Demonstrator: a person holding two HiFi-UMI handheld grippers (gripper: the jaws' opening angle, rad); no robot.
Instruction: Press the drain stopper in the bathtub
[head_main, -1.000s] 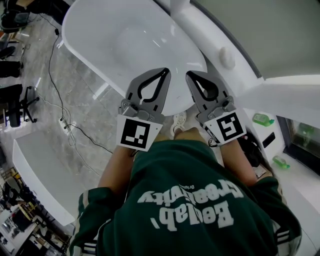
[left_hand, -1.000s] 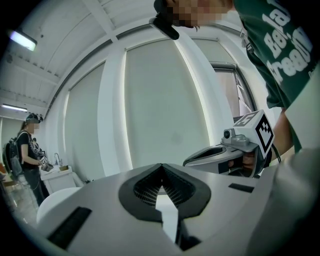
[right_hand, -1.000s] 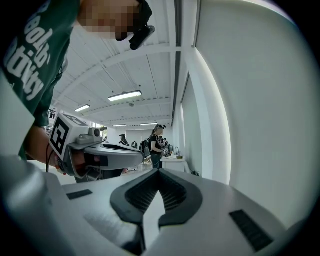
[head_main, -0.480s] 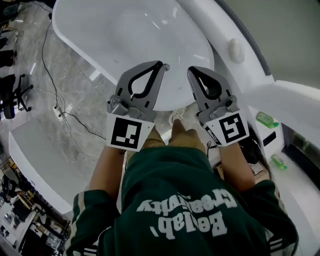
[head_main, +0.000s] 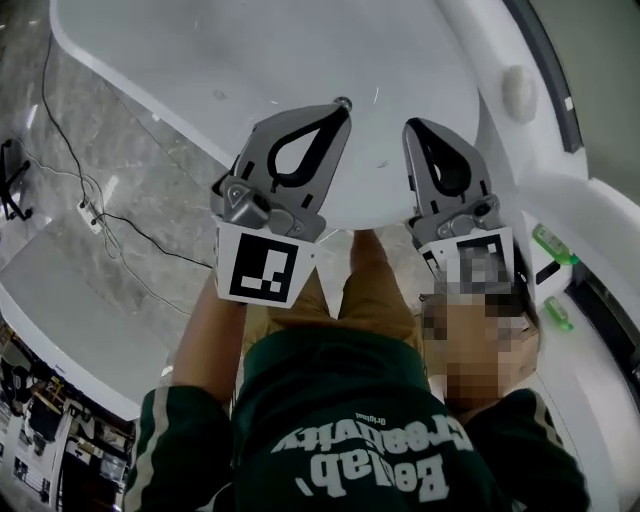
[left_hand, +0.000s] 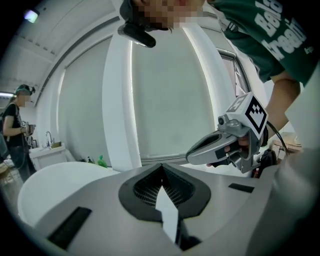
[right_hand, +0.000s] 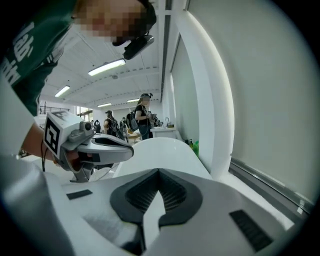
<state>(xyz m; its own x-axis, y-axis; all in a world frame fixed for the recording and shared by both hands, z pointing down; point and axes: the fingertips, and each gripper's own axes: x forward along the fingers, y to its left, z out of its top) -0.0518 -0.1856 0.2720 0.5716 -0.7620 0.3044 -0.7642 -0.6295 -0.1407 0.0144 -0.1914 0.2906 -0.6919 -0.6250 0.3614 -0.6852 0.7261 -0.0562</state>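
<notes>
The drain stopper reads to me as a small grey round piece on the floor of the bathtub, toward the tub's near end; it is tiny in the head view, so I can tell no more about it. My left gripper hangs over that near end with its tip just beside the stopper; I cannot tell whether they touch. Its jaws are closed together with nothing between them. My right gripper is alongside, over the near rim, its jaws likewise together and empty. A round white knob sits on the ledge beyond the tub's right edge, and a black cable trails over the marble floor to the left.
</notes>
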